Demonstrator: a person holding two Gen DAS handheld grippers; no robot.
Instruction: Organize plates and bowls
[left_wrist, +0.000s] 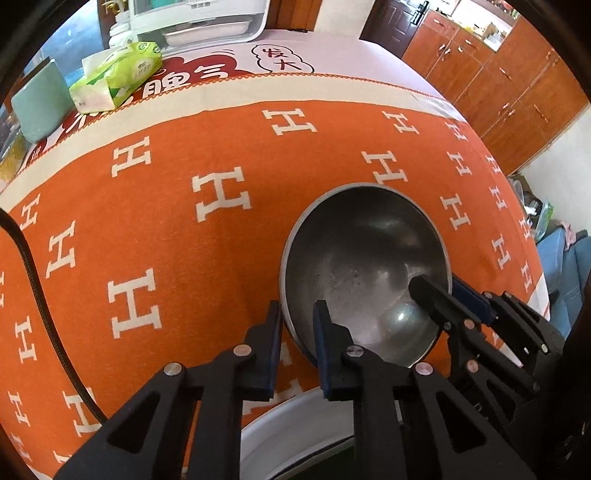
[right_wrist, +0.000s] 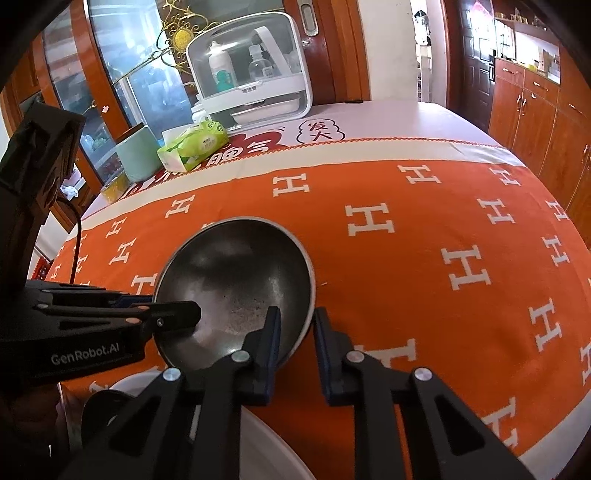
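A steel bowl (left_wrist: 364, 266) sits over the orange cloth, held between both grippers. My left gripper (left_wrist: 297, 314) straddles its left rim, one finger inside and one outside, with a small gap. My right gripper (right_wrist: 295, 319) straddles its right rim (right_wrist: 308, 295) the same way. In the left wrist view the right gripper's fingers (left_wrist: 439, 302) clamp the bowl's right rim. In the right wrist view the left gripper's finger (right_wrist: 173, 314) reaches into the bowl (right_wrist: 236, 280). A white plate (left_wrist: 295, 435) lies under the grippers at the near edge; it also shows in the right wrist view (right_wrist: 266, 450).
The table carries an orange H-patterned cloth (right_wrist: 424, 258). At the far side stand a green tissue pack (right_wrist: 194, 146), a pale green container (right_wrist: 135, 158) and a white sterilizer cabinet (right_wrist: 251, 70). Wooden cupboards (right_wrist: 535, 118) line the right wall.
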